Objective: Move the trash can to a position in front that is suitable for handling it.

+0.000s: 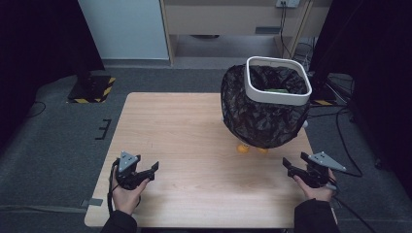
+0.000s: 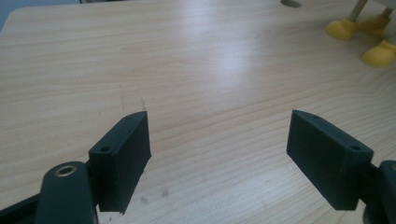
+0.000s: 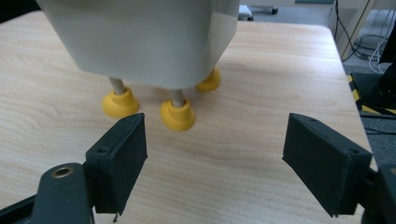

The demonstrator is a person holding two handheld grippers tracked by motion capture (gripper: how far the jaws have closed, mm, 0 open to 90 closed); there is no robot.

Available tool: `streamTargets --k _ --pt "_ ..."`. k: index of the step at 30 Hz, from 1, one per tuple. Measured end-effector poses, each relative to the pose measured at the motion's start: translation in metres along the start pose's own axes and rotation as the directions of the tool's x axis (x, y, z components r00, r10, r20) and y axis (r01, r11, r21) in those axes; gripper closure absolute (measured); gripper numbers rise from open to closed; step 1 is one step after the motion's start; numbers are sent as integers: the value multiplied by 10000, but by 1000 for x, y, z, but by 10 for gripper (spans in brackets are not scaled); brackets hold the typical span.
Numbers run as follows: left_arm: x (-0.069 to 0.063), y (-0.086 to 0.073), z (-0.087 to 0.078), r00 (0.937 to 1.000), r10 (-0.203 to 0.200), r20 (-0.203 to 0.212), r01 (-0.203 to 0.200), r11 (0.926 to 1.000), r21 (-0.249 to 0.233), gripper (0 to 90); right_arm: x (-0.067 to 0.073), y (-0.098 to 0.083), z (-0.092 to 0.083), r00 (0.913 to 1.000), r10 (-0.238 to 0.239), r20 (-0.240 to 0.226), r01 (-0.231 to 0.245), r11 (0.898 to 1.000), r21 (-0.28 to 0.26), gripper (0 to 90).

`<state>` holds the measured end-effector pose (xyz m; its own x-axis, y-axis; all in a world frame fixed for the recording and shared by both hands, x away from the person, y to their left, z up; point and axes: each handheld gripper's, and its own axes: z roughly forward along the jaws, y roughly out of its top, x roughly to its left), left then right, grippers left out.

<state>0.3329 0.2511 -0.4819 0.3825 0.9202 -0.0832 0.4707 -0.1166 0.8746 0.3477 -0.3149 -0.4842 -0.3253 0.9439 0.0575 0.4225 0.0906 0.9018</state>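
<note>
The small white bin [image 1: 278, 81] stands at the far right of the wooden table [image 1: 184, 141], raised on short legs with yellow feet [image 3: 177, 115]. A black bag [image 1: 257, 121] lines it, its edge folded out over the body and hanging down nearly to the feet, while a white rim ring [image 1: 252, 92] clamps it at the top. Something pale green lies inside, too small to identify.

The right gripper [image 1: 295, 169] rests low near the right front edge of the table, just in front of the bin, jaws spread wide and empty; its own view looks at the bin's base and 3 of the feet. The left gripper [image 1: 145, 172] sits well apart from the bin at the left front, its jaws likewise released with nothing between them, aimed over bare wood toward the feet [image 2: 343, 29] in the distance.

The work in hand looks like dealing with the bag, and the step is the approach. To do it well, the nearer right gripper would probably rise to the rim rather than stay at foot level, while the left crosses over to steady the opposite side. Because the bin stands on narrow legs, a one-sided pull could tip it, so both grippers should take hold before any lifting, pinching the loose plastic rather than the hard ring.
</note>
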Motion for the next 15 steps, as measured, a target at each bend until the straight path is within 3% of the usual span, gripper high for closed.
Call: streamTargets --k 1,6,15 --pt "-1 2 -1 10000 70 40 -70 10000 -54 213 1 1 -1 9998 180 -13 -181 9998 -130 220" --pt "-10 11 2 9994 165 304 -155 9993 -328 222 0 6 -4 9998 175 80 -170 9984 -548 224" --pt "-28 28 14 9973 315 659 -268 9972 -699 228 0 12 -7 9996 282 86 -275 9970 -719 240"
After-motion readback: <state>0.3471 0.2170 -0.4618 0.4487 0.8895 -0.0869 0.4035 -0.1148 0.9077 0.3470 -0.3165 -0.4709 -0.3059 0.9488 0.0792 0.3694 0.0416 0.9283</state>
